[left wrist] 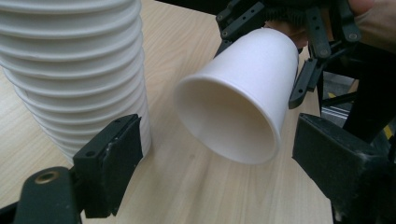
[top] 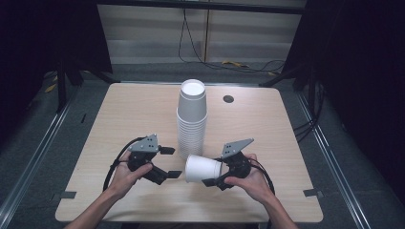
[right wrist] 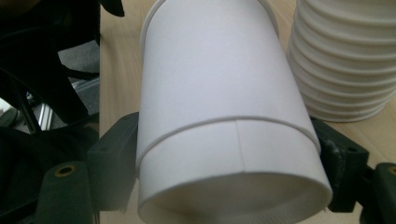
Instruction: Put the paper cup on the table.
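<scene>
Cup, white paper (top: 203,168), light, thin-walled, crushes easily: right gripper (top: 216,171) clamped on base; grip gently. Left gripper (top: 173,162) apart, empty.

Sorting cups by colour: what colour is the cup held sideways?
Plain white, no print: the cup in the right gripper. Best in the right gripper view.
</scene>
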`<state>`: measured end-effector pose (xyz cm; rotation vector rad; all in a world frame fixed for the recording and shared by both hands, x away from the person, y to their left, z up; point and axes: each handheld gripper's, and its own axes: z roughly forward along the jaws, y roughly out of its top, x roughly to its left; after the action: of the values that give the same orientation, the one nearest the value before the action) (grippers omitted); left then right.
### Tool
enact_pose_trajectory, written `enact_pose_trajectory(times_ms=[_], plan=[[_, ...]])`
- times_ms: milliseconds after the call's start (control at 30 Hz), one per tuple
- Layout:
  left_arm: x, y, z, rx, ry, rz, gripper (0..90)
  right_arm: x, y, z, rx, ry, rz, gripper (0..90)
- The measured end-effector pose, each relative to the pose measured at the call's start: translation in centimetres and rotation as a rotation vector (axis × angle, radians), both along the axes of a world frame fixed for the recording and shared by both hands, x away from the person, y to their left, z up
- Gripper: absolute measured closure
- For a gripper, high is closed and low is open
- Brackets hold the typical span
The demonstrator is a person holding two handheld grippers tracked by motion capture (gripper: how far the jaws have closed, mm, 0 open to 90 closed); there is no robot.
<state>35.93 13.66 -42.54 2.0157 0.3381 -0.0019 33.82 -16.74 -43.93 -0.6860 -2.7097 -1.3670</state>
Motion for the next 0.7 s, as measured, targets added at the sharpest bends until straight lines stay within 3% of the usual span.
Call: enact_pose_trajectory(times_ms=[167, 300, 433, 500, 700], plan=[[0.0, 0.2, 0.1, -0.007, -0.01, 0.015, 15.6, -0.4, -0.2, -0.3, 0.053, -0.009, 0.002, 21.6], [0.0, 0.3, 0.2, -0.038, -0.016, 0.031, 15.6, -0.6, -0.6, -0.9, 0.081, -0.02, -0.013, 21.6], [0.1, 0.3, -0.1, -0.069, 0.009, 0.021, 15.5, -0.6, -0.7, -1.0, 0.111, -0.003, -0.015, 21.6], [-0.1, 0.1, -0.1, -0.06, 0.003, 0.017, 15.5, -0.6, -0.8, -1.1, 0.12, -0.007, -0.022, 21.6], [-0.2, 0.2, 0.0, -0.092, 0.007, 0.011, 15.5, -0.6, -0.4, -1.5, 0.172, -0.008, -0.012, 21.6]])
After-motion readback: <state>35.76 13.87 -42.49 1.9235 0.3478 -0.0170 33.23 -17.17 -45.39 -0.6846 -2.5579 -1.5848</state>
